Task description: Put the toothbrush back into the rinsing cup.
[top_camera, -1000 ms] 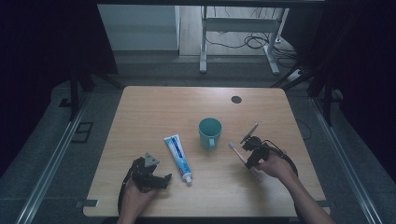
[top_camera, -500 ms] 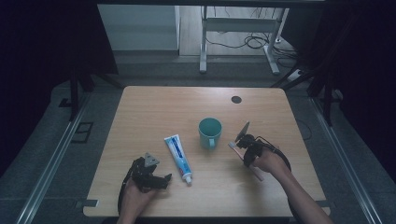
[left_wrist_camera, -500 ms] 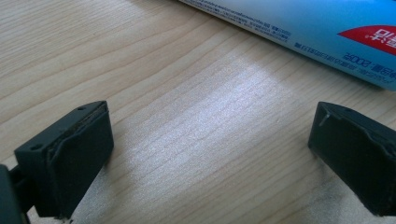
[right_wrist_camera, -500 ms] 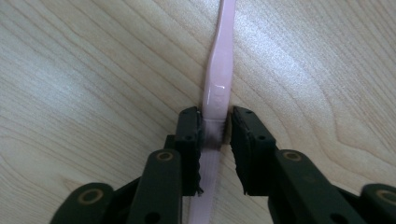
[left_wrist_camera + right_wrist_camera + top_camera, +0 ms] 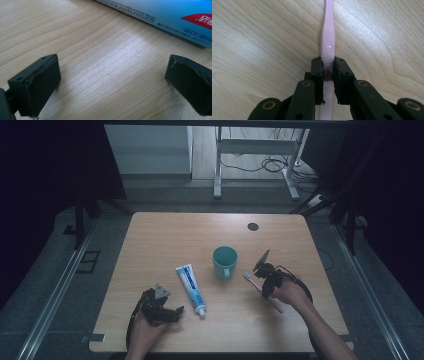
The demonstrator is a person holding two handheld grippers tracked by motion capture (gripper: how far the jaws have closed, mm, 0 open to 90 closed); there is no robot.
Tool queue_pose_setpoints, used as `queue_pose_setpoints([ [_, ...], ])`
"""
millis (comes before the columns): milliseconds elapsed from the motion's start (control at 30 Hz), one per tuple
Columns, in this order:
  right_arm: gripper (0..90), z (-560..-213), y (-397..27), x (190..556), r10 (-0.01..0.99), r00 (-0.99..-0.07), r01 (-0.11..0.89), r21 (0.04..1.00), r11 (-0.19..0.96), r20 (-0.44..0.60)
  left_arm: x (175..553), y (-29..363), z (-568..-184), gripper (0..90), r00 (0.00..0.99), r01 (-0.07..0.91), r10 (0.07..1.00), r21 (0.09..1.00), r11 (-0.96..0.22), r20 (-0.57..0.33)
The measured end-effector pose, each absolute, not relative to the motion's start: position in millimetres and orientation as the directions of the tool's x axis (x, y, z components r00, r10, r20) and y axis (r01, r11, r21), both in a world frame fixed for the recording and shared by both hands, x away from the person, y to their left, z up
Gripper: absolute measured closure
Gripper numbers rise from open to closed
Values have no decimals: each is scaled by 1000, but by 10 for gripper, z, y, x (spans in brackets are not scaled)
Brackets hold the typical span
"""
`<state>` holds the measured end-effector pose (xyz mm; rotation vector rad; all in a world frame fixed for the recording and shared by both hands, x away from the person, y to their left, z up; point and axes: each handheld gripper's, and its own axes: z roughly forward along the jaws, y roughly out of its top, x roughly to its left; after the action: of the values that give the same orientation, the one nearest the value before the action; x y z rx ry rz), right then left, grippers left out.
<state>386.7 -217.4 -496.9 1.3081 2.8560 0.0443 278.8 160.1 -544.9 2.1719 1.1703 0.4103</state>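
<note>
toothpaste tube (image 5: 172,20) — print reads "2002" | right hand-held gripper (image 5: 328,71) clamps pink toothbrush (image 5: 327,42)

A wooden tabletop (image 5: 165,240) is seen. A cup (image 5: 224,262) stands near its centre, a toothpaste tube (image 5: 190,282) at seven o'clock, a toothbrush (image 5: 264,291) at four.

Wooden table (image 5: 165,245), black floor cables (image 5: 260,166)

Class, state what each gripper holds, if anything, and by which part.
Right gripper grips the pink toothbrush on its handle. Left gripper is open, holding nothing.
</note>
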Motion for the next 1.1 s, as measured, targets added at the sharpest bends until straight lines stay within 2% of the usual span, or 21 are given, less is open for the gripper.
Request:
queue_pose_setpoints([
  [533,787,-4819,-2284,3781,754,-656,752,124,648,38,2788,1601,-5449,3,557,634,830,657,-407,-23],
  [1100,788,-4586,-2430,3671,741,-670,720,282,634,45,2788,1601,-5449,3,557,634,830,657,-408,-23],
])
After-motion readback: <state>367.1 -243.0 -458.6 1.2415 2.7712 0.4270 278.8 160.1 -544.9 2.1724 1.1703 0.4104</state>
